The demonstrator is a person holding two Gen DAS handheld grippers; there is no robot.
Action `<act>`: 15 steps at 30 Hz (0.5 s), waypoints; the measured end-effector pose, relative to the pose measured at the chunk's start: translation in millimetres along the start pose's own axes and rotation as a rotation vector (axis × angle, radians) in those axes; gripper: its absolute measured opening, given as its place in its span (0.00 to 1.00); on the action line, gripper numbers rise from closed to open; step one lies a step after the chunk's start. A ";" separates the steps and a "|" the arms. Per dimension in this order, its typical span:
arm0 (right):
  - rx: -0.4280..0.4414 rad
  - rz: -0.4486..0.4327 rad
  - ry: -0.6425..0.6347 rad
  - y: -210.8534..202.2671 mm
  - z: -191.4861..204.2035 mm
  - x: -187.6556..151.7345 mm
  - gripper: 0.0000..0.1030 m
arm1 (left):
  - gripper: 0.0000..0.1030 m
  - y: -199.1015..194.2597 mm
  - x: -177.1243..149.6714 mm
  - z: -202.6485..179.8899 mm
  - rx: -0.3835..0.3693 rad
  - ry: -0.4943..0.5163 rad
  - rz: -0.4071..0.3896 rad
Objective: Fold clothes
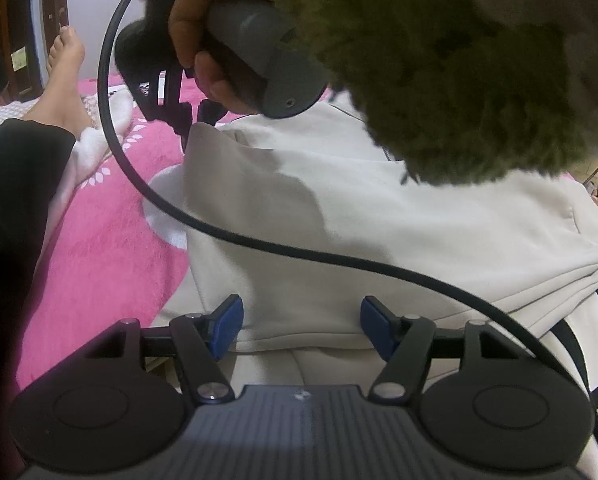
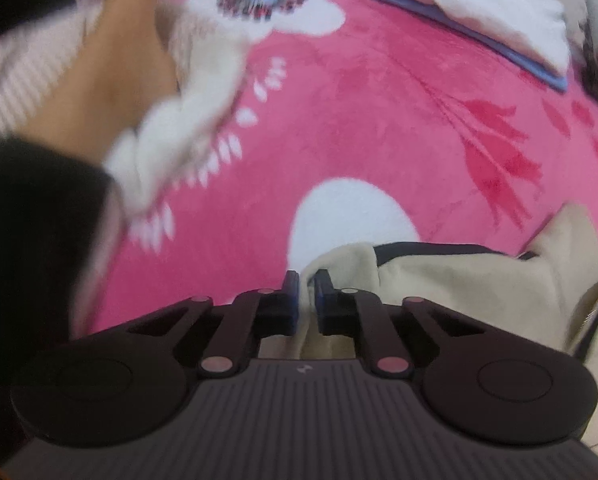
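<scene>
A cream hoodie (image 1: 379,216) lies spread on a pink flowered blanket (image 1: 111,248). My left gripper (image 1: 301,326) is open just above the hoodie's near folded edge, holding nothing. My right gripper (image 2: 307,292) is shut on a corner of the cream hoodie (image 2: 459,284). In the left wrist view the right gripper (image 1: 187,128) shows at the hoodie's far left corner, held by a hand in an olive fleece sleeve (image 1: 459,60). The right wrist view is motion-blurred.
A black cable (image 1: 147,188) loops over the hoodie. My bare foot (image 1: 65,80) and black trouser leg (image 1: 15,200) lie on the left. A folded white cloth on a blue item (image 2: 479,20) lies at the far right of the blanket (image 2: 379,100).
</scene>
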State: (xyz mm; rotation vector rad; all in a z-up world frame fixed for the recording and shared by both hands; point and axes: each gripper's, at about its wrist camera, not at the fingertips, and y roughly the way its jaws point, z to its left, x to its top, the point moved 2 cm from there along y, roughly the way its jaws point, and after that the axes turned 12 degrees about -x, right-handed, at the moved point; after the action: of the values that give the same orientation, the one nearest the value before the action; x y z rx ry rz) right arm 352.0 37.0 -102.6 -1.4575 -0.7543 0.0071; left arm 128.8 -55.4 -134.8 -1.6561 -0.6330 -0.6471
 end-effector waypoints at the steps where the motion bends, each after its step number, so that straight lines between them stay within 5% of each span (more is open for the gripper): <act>1: 0.047 -0.006 0.058 -0.1 -7.1 -1.7 0.06 | 0.65 0.0 -0.3 0.0 0.001 0.001 -0.001; 7: 0.348 -0.049 0.417 8.8 -53.0 -18.0 0.02 | 0.65 -0.3 -1.7 -0.6 0.005 0.012 -0.007; 12: 0.490 -0.019 0.603 25.1 -70.1 -29.1 0.06 | 0.65 -0.5 -2.4 0.4 0.002 0.010 -0.007; 15: 0.530 -0.120 0.631 6.7 -82.2 -25.7 0.06 | 0.65 0.3 -1.3 1.0 0.000 0.005 -0.004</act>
State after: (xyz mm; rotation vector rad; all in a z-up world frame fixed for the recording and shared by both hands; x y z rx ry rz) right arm 373.1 -46.0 -114.4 -0.8295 -0.2815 -0.3093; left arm 128.2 -54.6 -136.1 -1.6534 -0.6324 -0.6537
